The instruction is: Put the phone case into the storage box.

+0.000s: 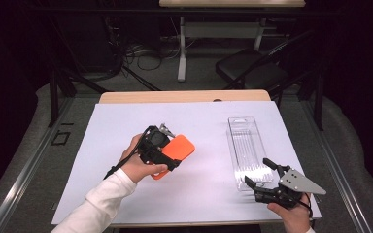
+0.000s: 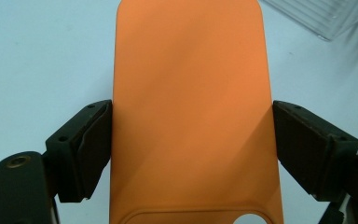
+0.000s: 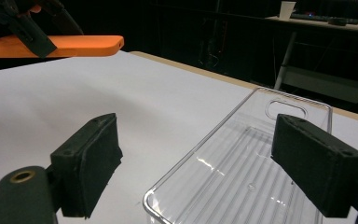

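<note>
Surroundings: we see a clear plastic packaging tray (image 1: 245, 151) lying flat on the right half of the sheet, with nothing between it and the case; a black chair (image 1: 252, 68) and a second table's leg (image 1: 181, 48) stand on the floor beyond.
Phone case: we note an orange phone case (image 1: 177, 151) lifted off the sheet, left of centre, well apart from the tray; in the right gripper view it hangs level above the table (image 3: 81, 45).
Left gripper: we find the left gripper (image 2: 191, 140) clamped across the case's width, both pads pressing its long edges, the camera cutout toward the hand.
Right gripper: we record the right gripper (image 1: 260, 172) with jaws spread, holding nothing, just at the tray's near end; the tray's near corner lies between its pads (image 3: 93, 158), apart from them.
Surface: we see a white sheet (image 1: 126, 121) over a wooden table (image 1: 184, 96).
Room: dark, with cables on a grey floor.
</note>
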A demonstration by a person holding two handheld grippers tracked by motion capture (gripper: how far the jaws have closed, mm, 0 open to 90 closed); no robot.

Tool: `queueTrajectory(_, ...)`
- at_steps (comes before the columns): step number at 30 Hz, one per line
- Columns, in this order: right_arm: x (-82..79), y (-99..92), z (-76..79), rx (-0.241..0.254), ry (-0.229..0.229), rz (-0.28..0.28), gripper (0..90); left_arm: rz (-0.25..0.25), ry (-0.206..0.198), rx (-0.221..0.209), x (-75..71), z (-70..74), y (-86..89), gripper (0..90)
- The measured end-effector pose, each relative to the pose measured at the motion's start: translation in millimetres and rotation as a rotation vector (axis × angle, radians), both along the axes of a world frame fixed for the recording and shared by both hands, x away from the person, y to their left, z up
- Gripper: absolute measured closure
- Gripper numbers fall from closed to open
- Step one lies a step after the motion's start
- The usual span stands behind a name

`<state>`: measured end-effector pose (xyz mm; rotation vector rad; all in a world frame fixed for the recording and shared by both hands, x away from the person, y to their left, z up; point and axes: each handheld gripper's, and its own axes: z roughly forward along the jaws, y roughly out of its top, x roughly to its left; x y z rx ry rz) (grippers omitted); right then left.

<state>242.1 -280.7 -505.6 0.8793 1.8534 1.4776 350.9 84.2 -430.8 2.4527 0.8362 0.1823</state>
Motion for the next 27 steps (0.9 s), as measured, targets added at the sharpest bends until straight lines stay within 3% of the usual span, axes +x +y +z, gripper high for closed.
queueTrajectory(9, 9.5, 9.9, 9.0, -0.043, 0.012, 0.029, 14.7, -0.039, 0.002, 0.005, -2.0, 4.5, -10.8, 16.1)
queueTrajectory(23, 21.6, 20.5, 25.1, -0.109, -0.009, 0.077, 15.0, -0.054, 0.009, 0.014, -2.8, 10.5, -13.3, 16.1)
queueTrajectory(27, 23.7, 22.5, 27.0, -0.122, -0.009, 0.086, 15.0, -0.055, 0.014, -0.001, -2.6, 11.6, -14.4, 16.1)
